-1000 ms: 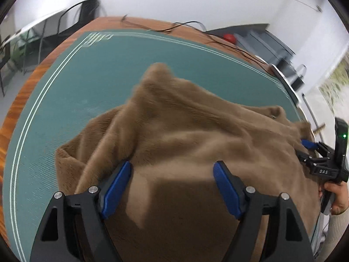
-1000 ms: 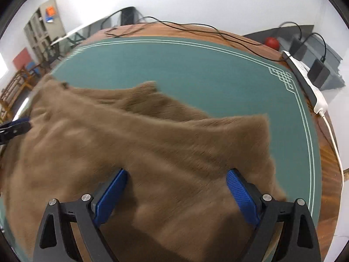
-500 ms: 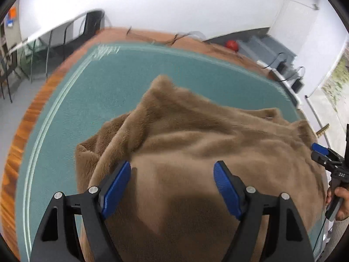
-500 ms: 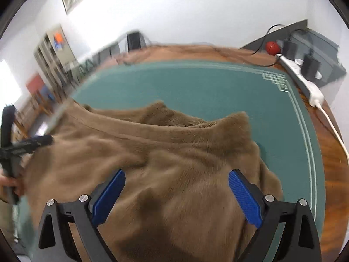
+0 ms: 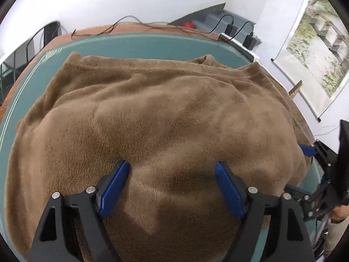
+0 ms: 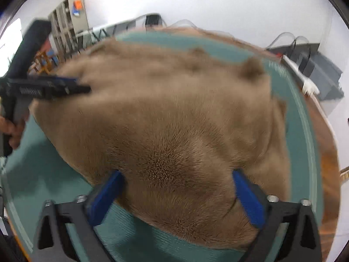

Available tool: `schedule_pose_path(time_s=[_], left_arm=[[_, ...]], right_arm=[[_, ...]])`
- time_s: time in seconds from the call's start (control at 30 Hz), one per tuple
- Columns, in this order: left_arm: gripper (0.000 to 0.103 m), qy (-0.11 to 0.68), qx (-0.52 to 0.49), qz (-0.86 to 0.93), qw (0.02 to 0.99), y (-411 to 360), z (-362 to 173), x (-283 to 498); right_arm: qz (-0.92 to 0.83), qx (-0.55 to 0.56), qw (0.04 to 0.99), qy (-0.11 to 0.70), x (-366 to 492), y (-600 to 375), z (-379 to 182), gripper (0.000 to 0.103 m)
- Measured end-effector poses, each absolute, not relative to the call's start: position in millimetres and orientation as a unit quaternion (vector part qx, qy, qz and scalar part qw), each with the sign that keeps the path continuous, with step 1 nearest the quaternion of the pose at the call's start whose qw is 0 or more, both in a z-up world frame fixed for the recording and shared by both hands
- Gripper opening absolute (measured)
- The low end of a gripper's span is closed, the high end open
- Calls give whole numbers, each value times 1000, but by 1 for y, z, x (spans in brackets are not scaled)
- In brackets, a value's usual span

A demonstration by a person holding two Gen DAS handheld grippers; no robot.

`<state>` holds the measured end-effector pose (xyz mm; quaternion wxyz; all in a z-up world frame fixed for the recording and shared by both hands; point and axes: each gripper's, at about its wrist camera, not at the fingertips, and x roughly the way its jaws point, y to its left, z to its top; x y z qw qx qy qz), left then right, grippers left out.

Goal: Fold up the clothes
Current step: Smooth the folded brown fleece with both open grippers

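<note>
A brown fleece garment [image 5: 165, 109] lies spread wide over the green mat [image 5: 139, 43], its far edge showing two small humps. My left gripper [image 5: 172, 185] hovers open over the garment's near part, with fabric showing between its blue pads but not pinched. My right gripper [image 6: 176, 194] is likewise open above the near hem of the garment [image 6: 174, 113]. The right wrist view is motion-blurred. In the left wrist view the right gripper [image 5: 314, 152] sits at the garment's right edge. The left gripper [image 6: 54, 89] shows at the garment's left edge in the right wrist view, held by a hand [image 6: 11, 131].
The mat covers a round wooden table [image 6: 327, 152]. Black cables [image 5: 130, 24] trail along the far rim, and a white power strip [image 6: 305, 80] lies at the right rim. Chairs [image 5: 43, 35], shelves [image 6: 67, 19] and a wall scroll [image 5: 314, 41] stand beyond.
The garment went from a bunched heap to lying spread wide on the mat. Both grippers drew back toward its near hem, and their fingers stayed apart.
</note>
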<state>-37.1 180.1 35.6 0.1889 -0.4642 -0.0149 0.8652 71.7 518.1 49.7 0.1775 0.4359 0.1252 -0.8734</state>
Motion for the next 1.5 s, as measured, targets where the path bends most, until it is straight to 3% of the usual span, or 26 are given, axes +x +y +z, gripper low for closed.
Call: schedule_pose_path(time_s=[0.43,0.87,1.2,1.5], left_arm=[[87,-29,-459,872,167,161,47,-22],[87,-125,-414,892,132,73,48,9],[87,-74,-411,900,122,73,24,7],[87,-118,-411,893,141,59,30,13]], right_arm=[[-885,416,174,116,75,521,46,103],[-886,413,166,129,75,518,45,103],[-887,411,161,135,76,515,44,103],[-887,412,162,133,76,515,44,103]])
